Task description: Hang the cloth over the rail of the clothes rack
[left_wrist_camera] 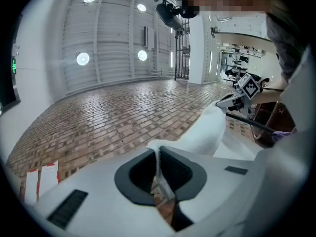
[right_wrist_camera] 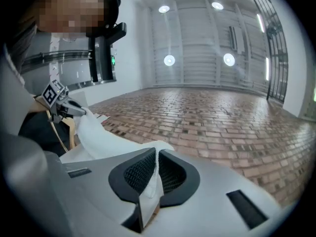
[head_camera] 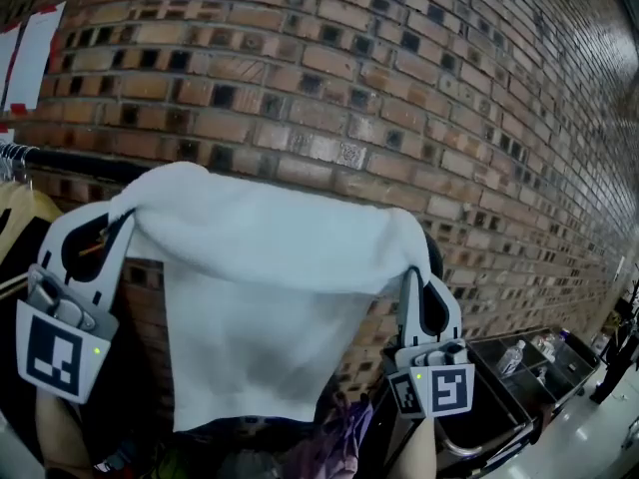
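Brick wall [head_camera: 399,88] behind cloth [head_camera: 270,297] and rail [head_camera: 75,165]

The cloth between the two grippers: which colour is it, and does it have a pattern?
Plain white cloth, no pattern; clearest in the head view.

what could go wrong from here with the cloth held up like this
1. The left gripper and right gripper each pinch only a thin edge of the cloth. A tug across the rail could pull a corner free.
2. The spread cloth hides most of the rail in the head view, so a misjudged release may let it slide off and fall.
3. The left gripper is close to the hanger and might snag it.
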Action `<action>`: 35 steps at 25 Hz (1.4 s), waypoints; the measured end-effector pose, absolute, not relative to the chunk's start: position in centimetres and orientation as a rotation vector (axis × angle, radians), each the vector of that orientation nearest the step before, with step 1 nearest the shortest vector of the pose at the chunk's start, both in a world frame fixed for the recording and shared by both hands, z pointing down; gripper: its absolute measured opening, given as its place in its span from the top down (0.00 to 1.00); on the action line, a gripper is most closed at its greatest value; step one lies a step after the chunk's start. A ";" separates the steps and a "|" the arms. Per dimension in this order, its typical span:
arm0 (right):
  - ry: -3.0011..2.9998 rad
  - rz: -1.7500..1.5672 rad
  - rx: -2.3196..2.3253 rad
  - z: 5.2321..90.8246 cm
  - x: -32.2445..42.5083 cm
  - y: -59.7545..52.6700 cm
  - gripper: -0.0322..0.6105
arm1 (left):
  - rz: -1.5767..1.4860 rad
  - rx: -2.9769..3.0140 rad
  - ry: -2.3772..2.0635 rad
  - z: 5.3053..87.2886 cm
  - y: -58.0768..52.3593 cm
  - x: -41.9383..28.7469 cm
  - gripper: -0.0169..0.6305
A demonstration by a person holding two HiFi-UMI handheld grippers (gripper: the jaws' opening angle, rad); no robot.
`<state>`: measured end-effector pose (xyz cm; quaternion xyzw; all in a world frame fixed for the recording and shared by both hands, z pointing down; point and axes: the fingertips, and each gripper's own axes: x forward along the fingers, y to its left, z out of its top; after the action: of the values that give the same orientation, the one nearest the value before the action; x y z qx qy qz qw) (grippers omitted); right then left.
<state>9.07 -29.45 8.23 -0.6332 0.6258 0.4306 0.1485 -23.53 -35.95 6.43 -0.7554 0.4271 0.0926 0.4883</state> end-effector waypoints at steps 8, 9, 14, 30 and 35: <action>1.819 1.037 -1.848 14.5 10.3 -31.4 0.89 | 0.331 -2.001 1.094 13.1 -37.8 -24.0 0.91; 1.812 1.035 -1.853 14.9 10.2 -31.3 0.89 | 0.353 -2.023 1.104 13.6 -38.0 -24.1 0.91; 1.791 1.030 -1.908 17.1 10.3 -31.0 0.89 | 0.396 -2.117 1.101 15.7 -39.4 -23.9 0.91; 1.824 0.866 -2.041 29.3 11.2 -33.8 0.89 | 0.290 -2.321 1.096 28.0 -43.9 -23.2 0.91; 1.832 0.811 -2.083 32.1 11.8 -33.8 0.89 | 0.249 -2.365 1.104 31.3 -44.0 -22.8 0.91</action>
<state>11.75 -33.77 32.08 -0.7150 0.6289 0.2784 0.1251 -22.81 -44.01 31.31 -0.8718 0.4070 0.0916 0.2567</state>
